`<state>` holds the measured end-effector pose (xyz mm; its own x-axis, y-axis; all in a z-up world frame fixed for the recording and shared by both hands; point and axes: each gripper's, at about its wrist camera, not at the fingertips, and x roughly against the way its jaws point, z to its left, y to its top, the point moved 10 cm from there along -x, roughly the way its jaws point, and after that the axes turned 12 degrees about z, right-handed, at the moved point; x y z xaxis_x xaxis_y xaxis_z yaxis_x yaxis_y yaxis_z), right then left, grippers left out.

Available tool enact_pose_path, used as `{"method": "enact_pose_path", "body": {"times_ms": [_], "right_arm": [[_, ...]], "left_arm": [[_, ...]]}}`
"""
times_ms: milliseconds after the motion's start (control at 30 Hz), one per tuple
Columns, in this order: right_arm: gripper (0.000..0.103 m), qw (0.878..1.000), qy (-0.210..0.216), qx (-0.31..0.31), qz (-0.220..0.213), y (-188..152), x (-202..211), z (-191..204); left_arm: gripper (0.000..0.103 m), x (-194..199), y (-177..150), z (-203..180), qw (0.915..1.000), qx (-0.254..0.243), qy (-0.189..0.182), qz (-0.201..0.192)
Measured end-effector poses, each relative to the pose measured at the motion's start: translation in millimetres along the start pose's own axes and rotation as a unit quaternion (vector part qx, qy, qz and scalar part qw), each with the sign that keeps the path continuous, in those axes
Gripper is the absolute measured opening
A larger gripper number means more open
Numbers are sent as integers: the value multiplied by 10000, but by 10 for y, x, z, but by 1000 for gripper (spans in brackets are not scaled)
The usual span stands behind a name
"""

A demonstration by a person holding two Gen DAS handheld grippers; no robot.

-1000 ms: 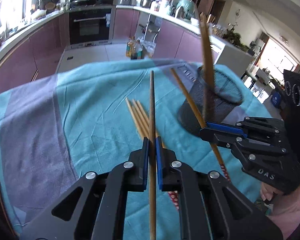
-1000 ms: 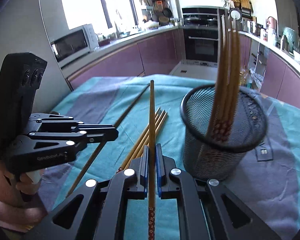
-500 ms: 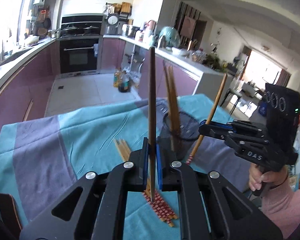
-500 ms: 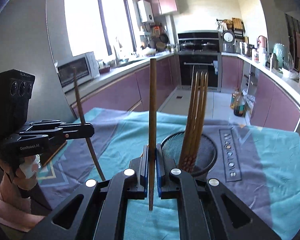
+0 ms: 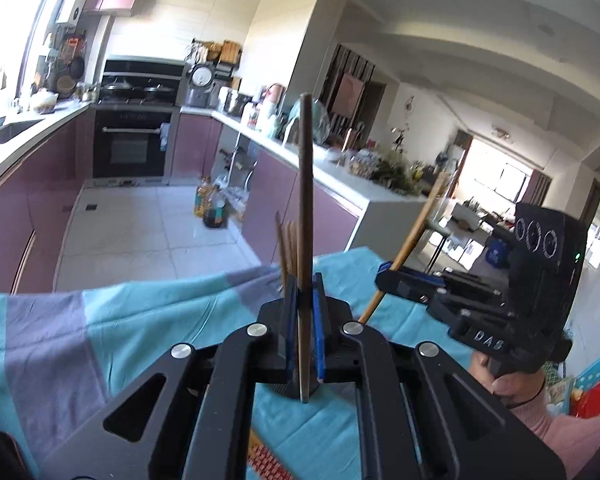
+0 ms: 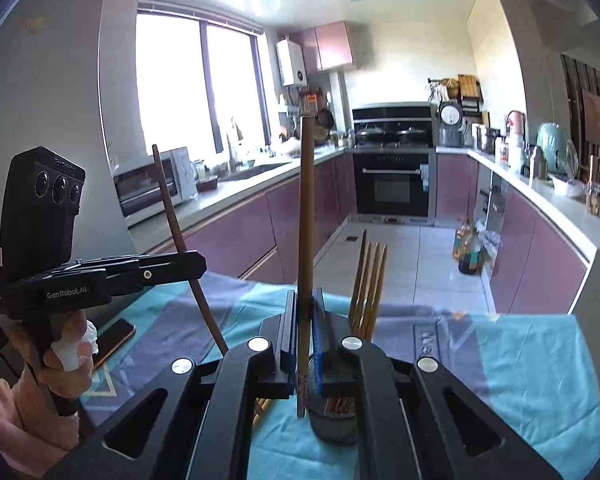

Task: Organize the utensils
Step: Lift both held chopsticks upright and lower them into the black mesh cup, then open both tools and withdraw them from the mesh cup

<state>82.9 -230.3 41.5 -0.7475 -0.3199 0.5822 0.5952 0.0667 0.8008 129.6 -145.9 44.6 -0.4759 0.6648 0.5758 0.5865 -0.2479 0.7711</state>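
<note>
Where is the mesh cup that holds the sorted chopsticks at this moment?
In the right wrist view, the mesh cup stands on the teal tablecloth, low and central, largely hidden behind the right tongs. Its chopsticks rise just right of them.

Mesh holder (image 6: 334,420) mostly behind tongs

Black built-in oven (image 6: 394,184), white microwave (image 6: 152,188) by the window, bottles (image 5: 210,210) on the tiled floor, phone (image 6: 114,336) on the teal cloth (image 5: 140,320)
</note>
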Motion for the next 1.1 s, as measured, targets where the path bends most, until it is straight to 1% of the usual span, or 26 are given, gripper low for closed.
{"method": "enact_pose_path", "body": {"times_ms": [133,233,300,433,467,667,800,833,867,933,1000,1100], "right_arm": [[6,9997,-133,-11,-194,129,52,-84],[6,9996,-170,-33,-240,155,43,-112],[6,9996,-192,-62,-175,136,-24,-159],[6,9995,-213,-156,150,-5,-225,-215],[6,9994,-199,-175,234,-33,-271,-231],[6,9960,-238,-326,796,-267,-578,-341],[8,9940,-275,-528,922,-385,-671,-407],[8,9937,-281,-561,929,-407,-671,-421],[10,9933,-299,-614,932,-436,-667,-445],[24,9924,-310,-731,942,-490,-658,-500],[29,9909,-293,-824,1022,-559,-681,-550],[30,9865,-83,-1083,1223,-713,-751,-626]], "left_arm": [[7,14,235,-141,9997,-106,-70,-202],[7,-50,326,-215,9996,-162,-14,-230],[8,-133,333,-229,9996,-194,47,-183],[7,-411,235,-245,9991,-277,271,142],[7,-478,199,-247,9989,-310,271,226],[8,-879,-64,-228,9938,-465,469,896],[8,-1127,-197,-142,9892,-479,683,1204],[10,-1152,-224,-142,9887,-470,730,1225],[12,-1183,-258,-138,9883,-448,741,1252],[20,-1203,-308,-107,9885,-384,749,1259],[25,-1204,-354,-49,9885,-359,788,1239],[29,-1235,-444,69,9877,-247,822,1307]]}}
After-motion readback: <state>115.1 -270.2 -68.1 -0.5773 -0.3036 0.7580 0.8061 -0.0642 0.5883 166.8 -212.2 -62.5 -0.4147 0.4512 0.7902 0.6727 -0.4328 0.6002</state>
